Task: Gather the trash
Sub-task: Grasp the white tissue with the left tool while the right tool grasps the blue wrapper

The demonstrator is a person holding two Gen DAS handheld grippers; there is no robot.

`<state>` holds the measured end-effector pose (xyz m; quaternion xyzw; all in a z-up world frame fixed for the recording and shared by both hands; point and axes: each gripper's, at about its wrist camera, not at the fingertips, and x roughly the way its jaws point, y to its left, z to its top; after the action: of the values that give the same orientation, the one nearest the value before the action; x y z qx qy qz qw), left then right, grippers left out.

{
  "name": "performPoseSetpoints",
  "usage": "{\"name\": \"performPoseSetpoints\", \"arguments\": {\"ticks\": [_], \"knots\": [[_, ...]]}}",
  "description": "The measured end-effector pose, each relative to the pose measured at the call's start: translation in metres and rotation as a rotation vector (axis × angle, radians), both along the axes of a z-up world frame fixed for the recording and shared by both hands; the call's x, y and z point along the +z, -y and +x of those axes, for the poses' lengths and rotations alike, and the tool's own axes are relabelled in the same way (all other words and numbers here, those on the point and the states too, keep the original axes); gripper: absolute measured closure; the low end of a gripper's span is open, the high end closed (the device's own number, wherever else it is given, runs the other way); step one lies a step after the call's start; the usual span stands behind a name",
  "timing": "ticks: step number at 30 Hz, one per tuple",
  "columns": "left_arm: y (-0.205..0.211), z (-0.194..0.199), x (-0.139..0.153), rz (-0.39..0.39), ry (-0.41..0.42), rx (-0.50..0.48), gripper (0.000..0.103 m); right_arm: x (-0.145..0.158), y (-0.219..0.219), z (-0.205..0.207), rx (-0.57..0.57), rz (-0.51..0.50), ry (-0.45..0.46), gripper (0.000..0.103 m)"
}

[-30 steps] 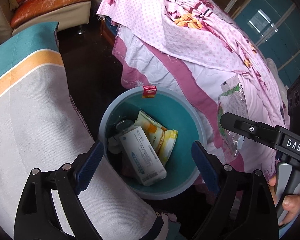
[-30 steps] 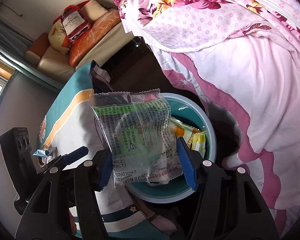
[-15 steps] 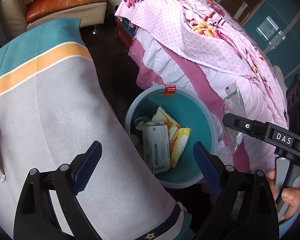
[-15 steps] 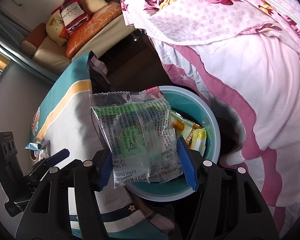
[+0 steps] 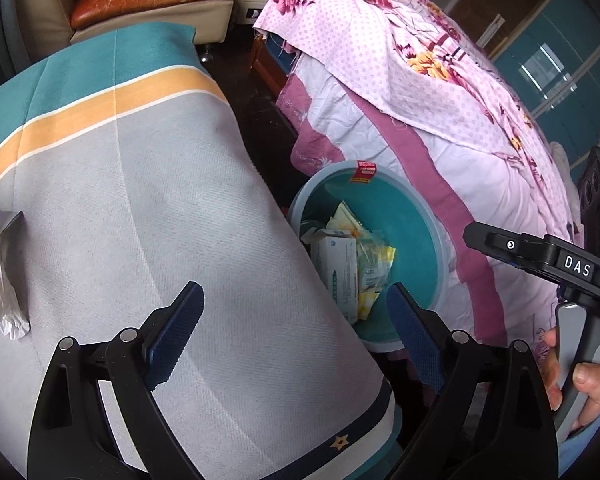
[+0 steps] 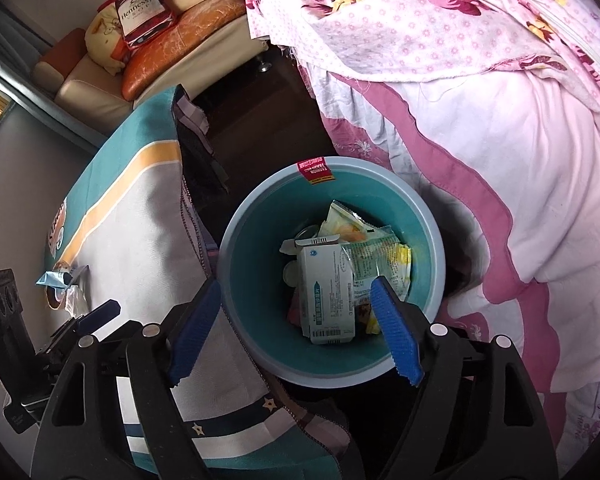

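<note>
A teal bin (image 6: 434, 256) stands on the floor between the table and the bed; it also shows in the left wrist view (image 5: 420, 240). Inside lie a white box (image 6: 326, 296), yellow wrappers (image 6: 342, 224) and a clear green-printed packet (image 6: 374, 258). My right gripper (image 6: 296, 328) is open and empty above the bin's near rim. My left gripper (image 5: 296, 340) is open and empty over the table's cloth edge. A crumpled silver wrapper (image 5: 0, 292) lies on the cloth at far left; it also shows in the right wrist view (image 6: 66, 284).
A striped grey, orange and teal tablecloth (image 5: 140, 200) covers the table on the left. A bed with pink floral bedding (image 6: 480, 100) hangs close to the bin on the right. A sofa with cushions (image 6: 156, 40) stands at the back. Dark floor lies between.
My right gripper has opened and the clear green-printed packet has dropped into the bin. My left gripper has moved left, back over the table, bringing the silver wrapper into view.
</note>
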<state>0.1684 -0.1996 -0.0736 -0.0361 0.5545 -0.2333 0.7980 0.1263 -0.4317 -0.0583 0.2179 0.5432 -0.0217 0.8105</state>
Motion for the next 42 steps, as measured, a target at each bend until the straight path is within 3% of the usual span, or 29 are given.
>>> {"name": "performPoseSetpoints", "arguments": {"ticks": [13,23,32,36,40,41,42], "knots": [[-0.093,-0.011,-0.003,-0.033,-0.01,0.148,0.01,0.011,-0.084,0.012,0.147,-0.039,-0.019,0.027],[-0.186,-0.013,-0.007,-0.074,0.016,0.353,0.01,0.016,-0.156,0.027,0.279,-0.051,-0.035,0.026],[-0.22,0.001,-0.013,-0.081,0.043,0.409,0.011,0.01,-0.212,0.045,0.406,-0.092,-0.067,0.026],[-0.218,0.008,-0.017,-0.066,0.048,0.402,0.024,0.012,-0.221,0.055,0.423,-0.105,-0.069,0.026],[-0.214,0.012,-0.022,-0.049,0.065,0.389,0.03,0.014,-0.23,0.064,0.436,-0.12,-0.077,0.026],[-0.215,0.013,-0.023,-0.053,0.067,0.387,0.035,0.014,-0.233,0.066,0.442,-0.121,-0.079,0.026],[-0.215,0.013,-0.023,-0.055,0.069,0.386,0.051,0.014,-0.237,0.068,0.448,-0.124,-0.081,0.026]]}}
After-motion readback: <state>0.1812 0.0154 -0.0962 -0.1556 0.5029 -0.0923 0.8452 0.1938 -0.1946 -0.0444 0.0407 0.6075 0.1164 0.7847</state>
